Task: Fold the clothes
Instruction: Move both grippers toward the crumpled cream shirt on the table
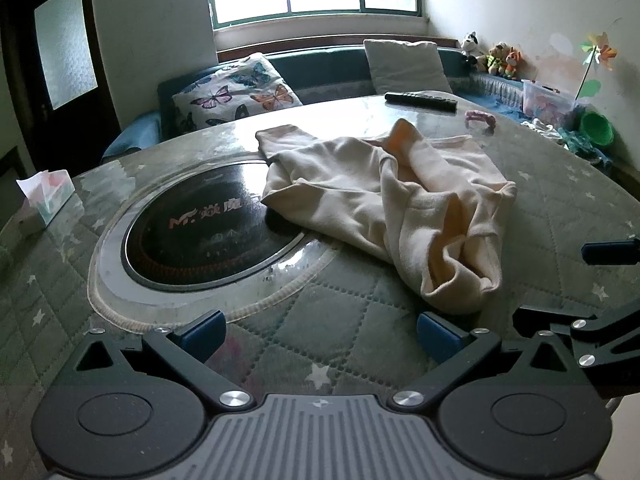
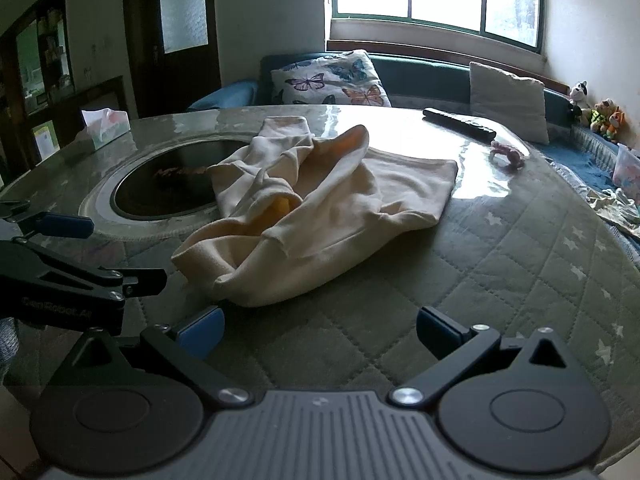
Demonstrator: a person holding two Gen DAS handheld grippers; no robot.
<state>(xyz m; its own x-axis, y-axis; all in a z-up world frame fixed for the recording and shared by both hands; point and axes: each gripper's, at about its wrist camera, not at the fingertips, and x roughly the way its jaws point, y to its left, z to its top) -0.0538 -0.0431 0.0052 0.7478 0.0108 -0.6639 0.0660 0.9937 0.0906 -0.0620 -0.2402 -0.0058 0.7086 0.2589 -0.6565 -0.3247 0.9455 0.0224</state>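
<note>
A cream sweatshirt [image 1: 384, 204] lies crumpled on the round table, partly over the black cooktop [image 1: 200, 228]. In the right wrist view the same sweatshirt [image 2: 320, 204] shows an orange lining in its folds. My left gripper [image 1: 320, 334] stands open just short of the garment's near edge, nothing between its blue pads. My right gripper [image 2: 320, 330] is open too, close below the garment's near hem. Each gripper shows in the other's view: the right one [image 1: 608, 254] at the right edge, the left one [image 2: 64, 226] at the left edge.
A tissue box [image 1: 44, 200] sits at the table's left edge. A black remote [image 1: 420, 101] and a small pink item [image 1: 480, 118] lie at the far side. The quilted table cover [image 2: 500, 280] spreads to the right. A sofa with cushions [image 1: 240, 94] stands behind.
</note>
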